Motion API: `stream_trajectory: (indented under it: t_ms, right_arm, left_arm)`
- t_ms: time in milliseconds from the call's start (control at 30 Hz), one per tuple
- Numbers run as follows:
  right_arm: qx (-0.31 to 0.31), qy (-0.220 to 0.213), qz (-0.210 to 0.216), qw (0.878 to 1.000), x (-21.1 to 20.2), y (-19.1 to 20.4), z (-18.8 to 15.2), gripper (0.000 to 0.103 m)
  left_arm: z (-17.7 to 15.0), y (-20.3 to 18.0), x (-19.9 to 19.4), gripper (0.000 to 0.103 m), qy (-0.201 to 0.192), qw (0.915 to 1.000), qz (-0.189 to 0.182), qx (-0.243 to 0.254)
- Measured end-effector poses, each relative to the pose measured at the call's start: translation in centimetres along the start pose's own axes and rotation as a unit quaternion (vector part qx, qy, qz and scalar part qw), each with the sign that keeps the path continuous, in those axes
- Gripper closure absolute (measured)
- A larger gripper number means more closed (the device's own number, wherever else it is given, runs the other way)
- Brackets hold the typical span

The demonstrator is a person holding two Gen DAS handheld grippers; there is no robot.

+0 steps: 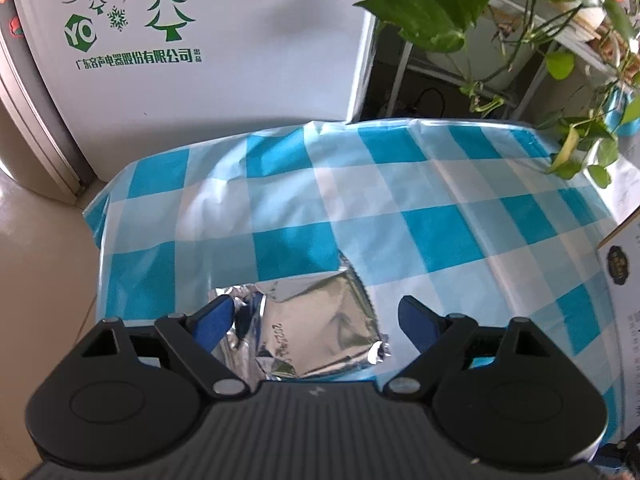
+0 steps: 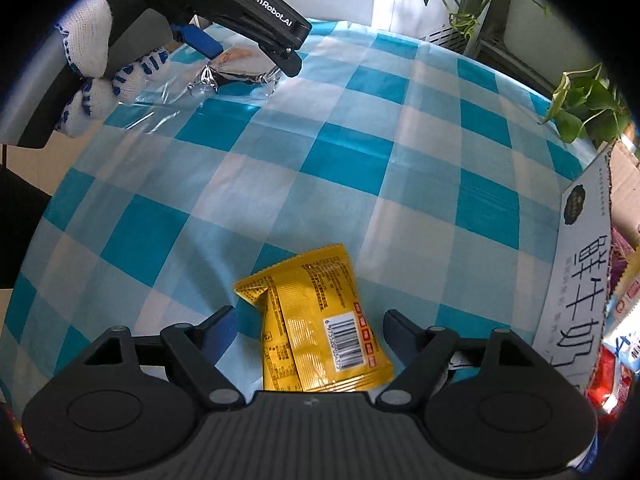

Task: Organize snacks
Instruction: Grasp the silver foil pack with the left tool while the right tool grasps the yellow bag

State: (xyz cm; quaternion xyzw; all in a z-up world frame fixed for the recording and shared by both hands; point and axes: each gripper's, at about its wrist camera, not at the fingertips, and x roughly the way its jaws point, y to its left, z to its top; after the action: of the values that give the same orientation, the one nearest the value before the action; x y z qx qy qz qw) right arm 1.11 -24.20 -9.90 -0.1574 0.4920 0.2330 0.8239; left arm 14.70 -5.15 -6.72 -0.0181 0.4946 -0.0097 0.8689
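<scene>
**Two spread grippers, one snack packet under each**

The left gripper (image 1: 316, 320) has its jaws released, standing wide around a silver foil packet (image 1: 320, 328) lying on the blue checked tablecloth (image 1: 440, 232); the left finger looks to overlap the packet's crinkled edge (contact unclear). The right gripper (image 2: 308, 328) is likewise unclenched, with a yellow snack packet (image 2: 316, 320) flat between its fingers, barcode up, neither pad pressing it. To the right of both jaws stands a white carton (image 2: 580, 280). Plant leaves (image 1: 580, 152) hang beyond.
</scene>
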Motion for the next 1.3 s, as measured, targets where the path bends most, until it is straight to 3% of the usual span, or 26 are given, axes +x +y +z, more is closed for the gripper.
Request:
stream_trajectory:
  t_ms: [333, 467, 633, 700, 867, 1300]
  right_arm:
    - [-0.017, -0.002, -0.008, 1.000, 0.0, 0.8, 0.3, 0.022]
    - [-0.018, -0.004, -0.001, 1.000, -0.2, 1.0, 0.3, 0.030]
    - [-0.019, -0.011, -0.003, 1.000, -0.5, 1.0, 0.3, 0.044]
    - [-0.015, -0.011, -0.004, 1.000, -0.6, 1.0, 0.5, 0.045]
    - [-0.012, -0.021, -0.005, 1.000, -0.9, 1.1, 0.7, 0.047]
    - [0.084, -0.074, -0.032, 0.993, -2.6, -2.0, 2.3, 0.047]
  left_arm:
    - [-0.6, -0.6, 0.8, 0.012, -0.002, 0.9992, 0.026, 0.030]
    - [-1.1, -1.3, 0.8, 0.013, -0.007, 0.9976, 0.038, 0.057]
    - [-1.2, -1.5, 0.6, 0.022, -0.013, 0.9975, 0.027, 0.064]
    - [-1.3, -1.9, 0.3, 0.030, -0.019, 0.9967, 0.025, 0.075]
    - [-1.5, -2.2, -0.2, 0.036, -0.030, 0.9955, 0.018, 0.088]
    - [-2.0, -2.5, -2.2, 0.038, -0.048, 0.9940, -0.006, 0.098]
